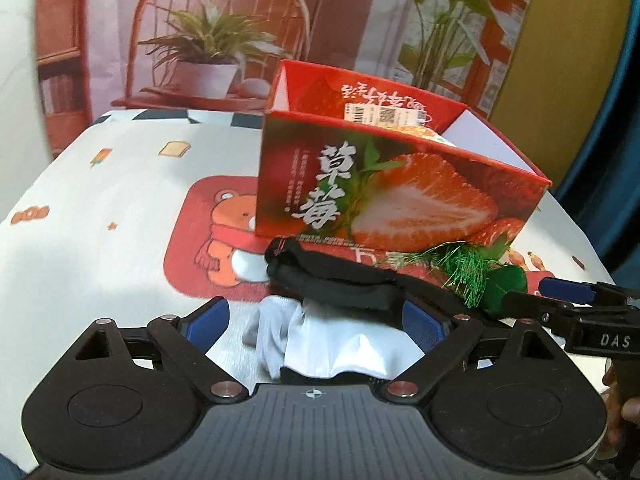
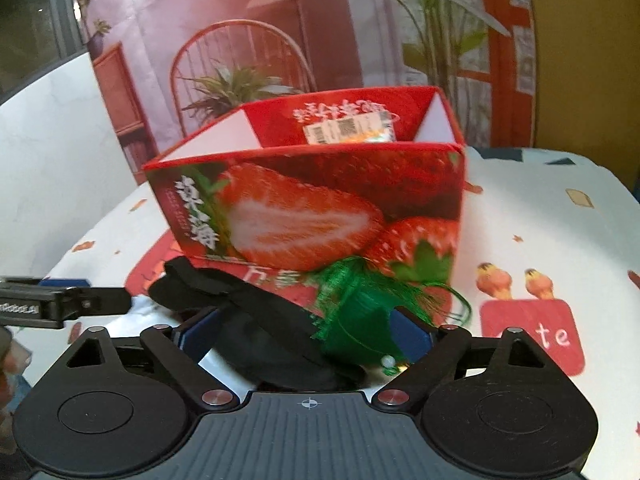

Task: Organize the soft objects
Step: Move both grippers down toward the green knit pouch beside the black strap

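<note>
A red strawberry box (image 1: pixel 384 184), open at the top, stands on the table; it also shows in the right wrist view (image 2: pixel 320 208). In front of it lie a black cloth (image 1: pixel 340 280), a white cloth (image 1: pixel 328 340) and a green tasselled piece (image 1: pixel 476 276). My left gripper (image 1: pixel 316 320) is open, with the white and black cloths between its blue pads. My right gripper (image 2: pixel 306 332) is open around the black cloth (image 2: pixel 256 312) and the green piece (image 2: pixel 356 320). The right gripper also shows at the right of the left wrist view (image 1: pixel 560 300).
The table has a white cloth (image 1: pixel 100 208) printed with a red bear panel. A printed backdrop with a chair and plants (image 1: pixel 208 40) stands behind the table. A labelled packet (image 2: pixel 352 128) lies inside the box. The left gripper's side (image 2: pixel 60 300) shows at the left.
</note>
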Demonstrator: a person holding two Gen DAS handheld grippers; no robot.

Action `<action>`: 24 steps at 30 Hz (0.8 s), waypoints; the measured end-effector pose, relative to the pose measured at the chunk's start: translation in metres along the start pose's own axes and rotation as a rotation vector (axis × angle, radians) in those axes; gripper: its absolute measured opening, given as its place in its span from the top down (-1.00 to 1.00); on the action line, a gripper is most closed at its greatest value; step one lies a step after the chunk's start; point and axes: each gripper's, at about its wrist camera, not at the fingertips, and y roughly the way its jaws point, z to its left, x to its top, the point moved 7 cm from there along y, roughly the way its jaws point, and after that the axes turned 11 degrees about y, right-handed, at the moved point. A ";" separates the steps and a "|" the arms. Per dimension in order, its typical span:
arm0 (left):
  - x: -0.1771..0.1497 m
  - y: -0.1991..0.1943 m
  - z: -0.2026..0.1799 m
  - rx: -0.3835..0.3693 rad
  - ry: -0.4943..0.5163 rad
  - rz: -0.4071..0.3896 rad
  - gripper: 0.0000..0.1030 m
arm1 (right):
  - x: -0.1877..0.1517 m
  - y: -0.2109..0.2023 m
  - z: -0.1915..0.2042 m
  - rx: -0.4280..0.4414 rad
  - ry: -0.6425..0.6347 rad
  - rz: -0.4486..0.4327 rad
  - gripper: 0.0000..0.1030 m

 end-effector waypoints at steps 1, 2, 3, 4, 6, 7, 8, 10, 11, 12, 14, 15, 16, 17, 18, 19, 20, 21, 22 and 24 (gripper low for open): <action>-0.001 0.000 0.001 0.003 -0.002 -0.002 -0.81 | 0.001 0.001 -0.003 -0.009 0.003 -0.003 -0.68; -0.002 -0.001 0.000 0.006 -0.003 -0.005 -0.80 | 0.000 0.001 -0.006 -0.018 0.005 -0.008 -0.65; -0.001 -0.002 0.000 0.008 -0.004 -0.007 -0.80 | 0.000 0.002 -0.008 -0.029 0.007 -0.012 -0.62; -0.001 -0.002 0.000 0.011 -0.005 -0.012 -0.78 | 0.001 0.003 -0.011 -0.040 0.013 -0.015 -0.61; -0.001 -0.003 0.001 0.015 -0.010 -0.021 -0.78 | 0.001 0.004 -0.016 -0.055 0.025 -0.020 -0.60; -0.001 -0.003 0.001 0.017 -0.012 -0.021 -0.78 | 0.001 0.005 -0.018 -0.061 0.031 -0.020 -0.59; -0.002 -0.002 0.002 0.019 -0.017 -0.020 -0.78 | 0.000 0.007 -0.020 -0.066 0.034 -0.020 -0.58; -0.003 -0.001 0.003 0.022 -0.025 -0.016 -0.77 | -0.001 0.009 -0.026 -0.076 0.040 -0.019 -0.56; -0.003 0.000 0.003 0.023 -0.028 -0.013 -0.77 | -0.001 0.011 -0.029 -0.080 0.046 -0.017 -0.56; -0.003 0.001 0.004 0.024 -0.030 -0.010 -0.77 | -0.002 0.012 -0.032 -0.082 0.057 -0.015 -0.55; -0.004 0.003 0.004 0.027 -0.033 -0.003 -0.77 | -0.003 0.014 -0.037 -0.083 0.075 -0.013 -0.53; -0.004 0.004 0.004 0.028 -0.033 0.000 -0.77 | -0.004 0.015 -0.039 -0.081 0.082 -0.012 -0.53; -0.004 0.005 0.004 0.030 -0.034 0.003 -0.77 | -0.005 0.016 -0.041 -0.078 0.087 -0.013 -0.53; -0.004 0.006 0.004 0.031 -0.033 0.006 -0.77 | -0.005 0.017 -0.041 -0.076 0.088 -0.014 -0.52; -0.004 0.006 0.004 0.031 -0.034 0.009 -0.76 | -0.005 0.018 -0.042 -0.076 0.087 -0.014 -0.51; -0.004 0.007 0.004 0.030 -0.035 0.011 -0.76 | -0.006 0.020 -0.043 -0.074 0.085 -0.014 -0.50; -0.003 0.008 0.004 0.029 -0.037 0.014 -0.76 | -0.006 0.021 -0.043 -0.074 0.083 -0.013 -0.49; -0.003 0.009 0.005 0.030 -0.039 0.016 -0.76 | -0.006 0.022 -0.044 -0.072 0.082 -0.011 -0.48; -0.001 0.010 0.005 0.028 -0.040 0.018 -0.75 | -0.006 0.024 -0.045 -0.072 0.081 -0.007 -0.48; 0.001 0.012 0.004 0.024 -0.037 0.021 -0.74 | -0.008 0.029 -0.048 -0.073 0.085 0.005 -0.46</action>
